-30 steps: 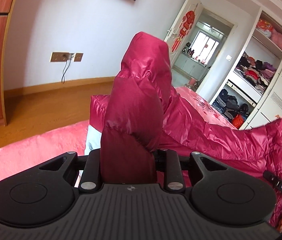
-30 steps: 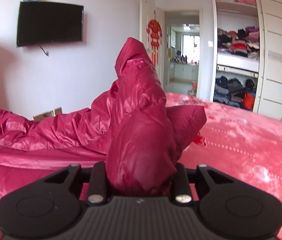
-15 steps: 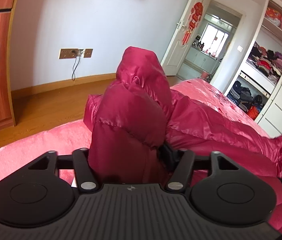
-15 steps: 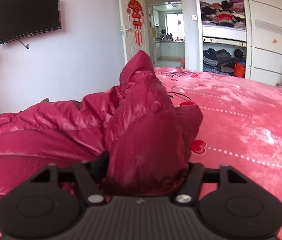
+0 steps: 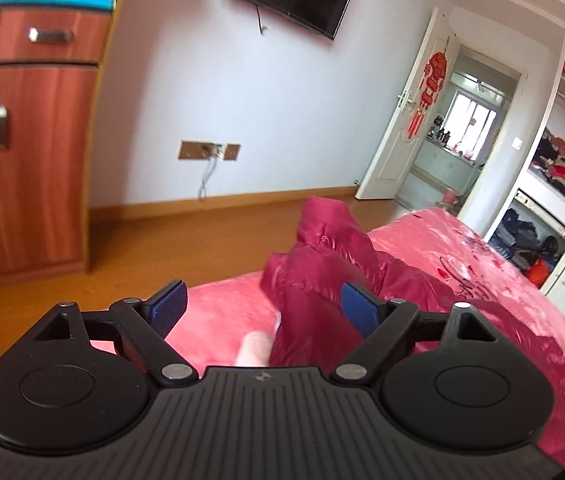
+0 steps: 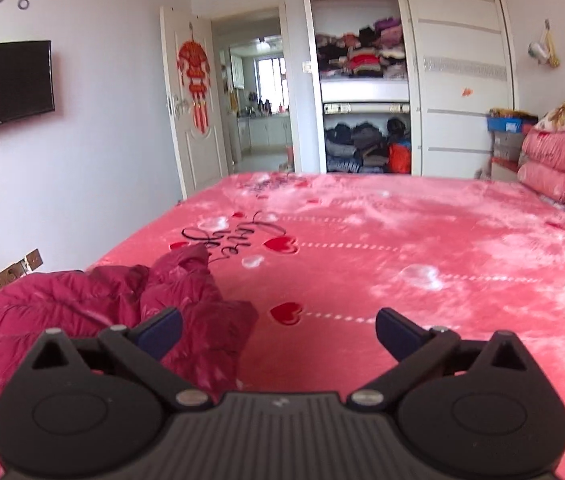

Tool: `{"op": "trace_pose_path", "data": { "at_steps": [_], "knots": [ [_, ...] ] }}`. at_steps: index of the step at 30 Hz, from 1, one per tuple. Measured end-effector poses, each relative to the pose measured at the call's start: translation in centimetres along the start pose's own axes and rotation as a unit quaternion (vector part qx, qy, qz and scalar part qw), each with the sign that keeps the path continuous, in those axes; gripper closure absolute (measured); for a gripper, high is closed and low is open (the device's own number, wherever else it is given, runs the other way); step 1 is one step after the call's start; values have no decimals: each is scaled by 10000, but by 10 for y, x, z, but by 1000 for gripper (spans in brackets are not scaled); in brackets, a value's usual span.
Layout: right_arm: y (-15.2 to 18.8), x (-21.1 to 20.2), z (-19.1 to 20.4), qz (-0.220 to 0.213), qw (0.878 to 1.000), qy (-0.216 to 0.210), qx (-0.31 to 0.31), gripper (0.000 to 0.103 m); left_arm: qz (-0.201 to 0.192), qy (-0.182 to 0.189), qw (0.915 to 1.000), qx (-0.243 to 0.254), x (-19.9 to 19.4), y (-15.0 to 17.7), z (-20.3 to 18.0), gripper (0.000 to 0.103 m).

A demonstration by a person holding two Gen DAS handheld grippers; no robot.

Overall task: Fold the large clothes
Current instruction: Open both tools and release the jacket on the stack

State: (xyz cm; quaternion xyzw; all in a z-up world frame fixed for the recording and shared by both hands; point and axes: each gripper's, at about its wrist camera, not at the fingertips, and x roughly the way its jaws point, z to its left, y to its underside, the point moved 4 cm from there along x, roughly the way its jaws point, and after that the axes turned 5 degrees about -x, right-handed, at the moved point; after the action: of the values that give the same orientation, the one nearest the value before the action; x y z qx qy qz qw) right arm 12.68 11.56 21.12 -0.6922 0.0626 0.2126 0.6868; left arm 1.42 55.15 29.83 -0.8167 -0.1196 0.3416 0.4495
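Crimson, shiny and puffy, the padded jacket lies heaped on the pink bedspread, near the bed's edge by the wooden floor. Both of your grippers are letting go of it. The left gripper has its jaws opening wide, and a raised fold of the jacket stands between them, close to the right-hand pad, though neither pad presses on it. A pale patch of lining or cuff shows just below that fold; you cannot tell which. The right gripper is opening too, with bare bedspread between its pads and a crumpled end of the jacket lying against the left pad only.

So the step in hand looks like the release after laying a part of the garment over. The fold is far from tidy: the cloth sits in bunched ridges, not flat.

Your next move calls for pulling both grippers clear without dragging the slippery shell along, then choosing fresh grasp points. Pick an outer edge or a sleeve end on each side, take a deep bite since the filling is thick and springy, and lift together so the next fold lands square. Expect the padding to push back and the fold to spring open if you let it go too high.
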Motion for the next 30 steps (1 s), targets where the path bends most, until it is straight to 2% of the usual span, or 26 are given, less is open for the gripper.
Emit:
{"op": "trace_pose_path", "data": {
  "at_steps": [5,12,16,22,30],
  "knots": [
    [15,-63,-9,-168,9996,-173,-130,1,-208,-188,9977,616,-68,16,-9,0],
    [46,-151,-6,-88,9984,-510,-213,1,-43,46,9927,1208,-163,67,-36,0],
    [64,-200,3,-61,9966,-660,-491,1,98,240,9872,1576,-208,98,-60,0],
    [83,-267,9,-201,9934,-820,-781,1,217,526,9796,1928,-262,134,-86,0],
    [81,-319,14,-384,9897,-935,-1010,1,114,724,9689,2366,-315,171,-106,0]
  ]
}}
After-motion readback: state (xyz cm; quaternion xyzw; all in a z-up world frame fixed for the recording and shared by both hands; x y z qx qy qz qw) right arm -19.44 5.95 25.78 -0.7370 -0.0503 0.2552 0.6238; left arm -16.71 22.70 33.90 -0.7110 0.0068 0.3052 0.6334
